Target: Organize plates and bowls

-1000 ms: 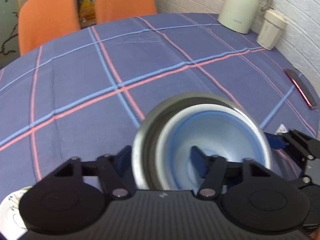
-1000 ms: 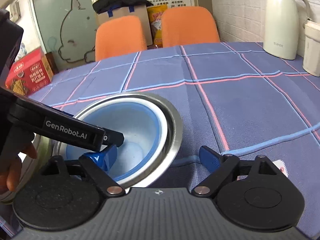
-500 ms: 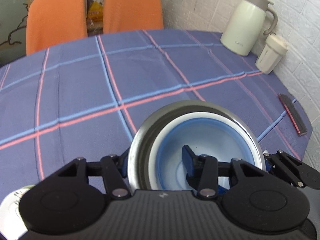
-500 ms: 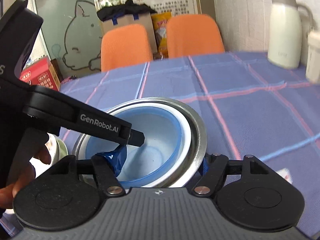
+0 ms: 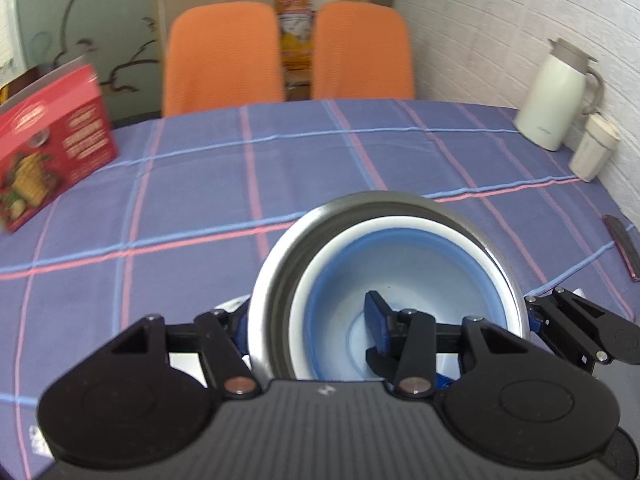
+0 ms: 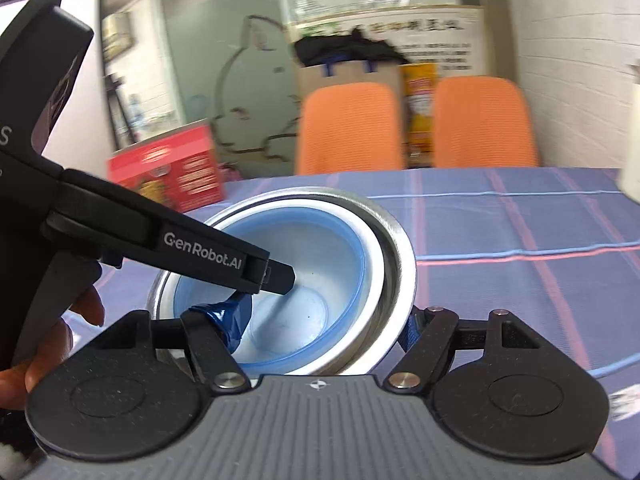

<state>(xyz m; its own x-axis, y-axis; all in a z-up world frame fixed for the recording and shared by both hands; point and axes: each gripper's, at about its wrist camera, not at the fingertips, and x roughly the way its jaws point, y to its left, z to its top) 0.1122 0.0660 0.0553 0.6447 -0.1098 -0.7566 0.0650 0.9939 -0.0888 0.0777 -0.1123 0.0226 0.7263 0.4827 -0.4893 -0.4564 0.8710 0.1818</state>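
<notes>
A steel bowl (image 5: 280, 256) holds a white bowl (image 5: 360, 236) and a blue bowl (image 5: 420, 280) nested inside it. My left gripper (image 5: 308, 324) is shut on the stack's left rim, one finger inside the blue bowl, one outside the steel wall. My right gripper (image 6: 324, 324) is shut on the stack's near rim (image 6: 384, 280), one blue-taped finger (image 6: 228, 316) inside, one outside. The stack is held above the checked tablecloth (image 5: 200, 184). A white plate edge (image 5: 232, 304) shows under the stack at the left.
A red box (image 5: 52, 140) stands at the table's left. A white kettle (image 5: 556, 104) and a white cup (image 5: 592, 148) stand at the right by the wall. A dark flat object (image 5: 624, 244) lies at the right edge. Two orange chairs (image 5: 224, 56) stand behind the table.
Both grippers have lifted the bowl stack up and tilted it. The right gripper closed onto the stack's rim. The table has dropped lower in both views.
</notes>
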